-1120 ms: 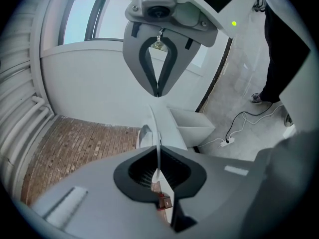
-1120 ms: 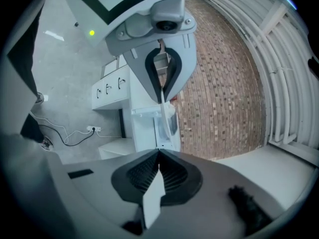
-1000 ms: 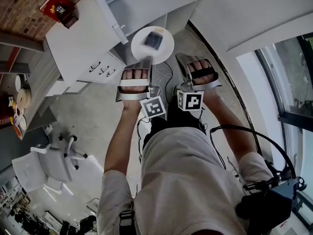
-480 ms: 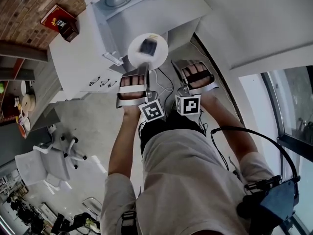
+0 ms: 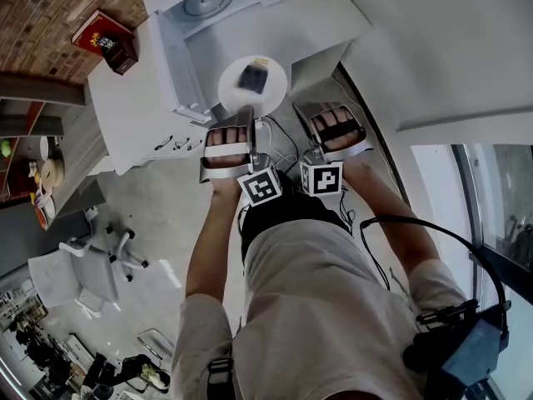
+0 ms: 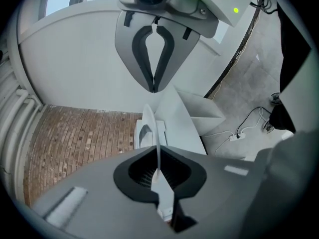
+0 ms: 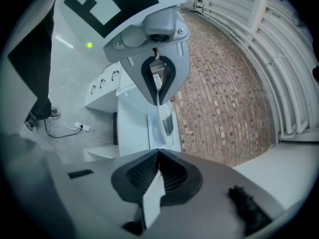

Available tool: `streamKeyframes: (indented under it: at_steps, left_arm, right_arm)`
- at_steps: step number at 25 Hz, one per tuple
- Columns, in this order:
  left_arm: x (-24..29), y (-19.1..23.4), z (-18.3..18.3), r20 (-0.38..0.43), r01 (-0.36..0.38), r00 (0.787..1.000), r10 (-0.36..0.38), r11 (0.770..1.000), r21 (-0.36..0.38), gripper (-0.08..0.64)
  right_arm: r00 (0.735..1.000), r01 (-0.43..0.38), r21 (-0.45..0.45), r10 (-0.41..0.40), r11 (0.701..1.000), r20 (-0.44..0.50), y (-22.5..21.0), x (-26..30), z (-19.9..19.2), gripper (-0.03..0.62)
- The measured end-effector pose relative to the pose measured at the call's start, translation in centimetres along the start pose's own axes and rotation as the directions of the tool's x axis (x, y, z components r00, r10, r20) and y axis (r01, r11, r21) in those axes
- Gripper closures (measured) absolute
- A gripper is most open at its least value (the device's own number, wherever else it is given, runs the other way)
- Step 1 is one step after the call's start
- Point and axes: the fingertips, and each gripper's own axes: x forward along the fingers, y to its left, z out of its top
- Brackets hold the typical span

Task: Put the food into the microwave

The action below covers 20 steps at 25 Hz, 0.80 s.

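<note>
A white plate (image 5: 252,86) carries a dark piece of food (image 5: 252,77). Both grippers hold the plate by its near rim, side by side. In the head view my left gripper (image 5: 247,117) is shut on the rim, and my right gripper (image 5: 300,111) is shut on it too. The plate (image 6: 158,151) shows edge-on between the jaws of the left gripper (image 6: 158,172). The same goes for the plate (image 7: 158,121) and the right gripper (image 7: 158,177). The white microwave (image 5: 212,7) stands just beyond the plate on the counter, with its door (image 5: 179,61) swung open and the turntable visible.
A white cabinet (image 5: 137,107) with drawer handles bears the microwave. A red box (image 5: 104,36) lies on it by the brick wall (image 5: 37,11). A power strip with cables (image 5: 271,130) lies on the floor below. An office chair (image 5: 83,269) stands at the left.
The plate and both grippers have moved towards the microwave. The open microwave has come fully into view at the top. Both grips are unchanged.
</note>
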Motion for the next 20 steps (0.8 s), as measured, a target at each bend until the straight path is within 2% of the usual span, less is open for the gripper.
streamKeyframes:
  at_steps: [8,20]
  left_arm:
    - [4.2,1.6,-0.6,-0.004,-0.01,1.0,0.01,1.0,-0.027,0.541]
    - [10.7,4.5,-4.5,0.003,-0.028,1.0,0.028,0.999,-0.031,0.54]
  right_arm:
    - [1.0,-0.006,-0.017,0.007,1.0,0.022,-1.3,4.3,-0.8,0.583]
    - [1.0,-0.007,-0.007,0.007,1.0,0.023,-4.0,11.7,0.7,0.581]
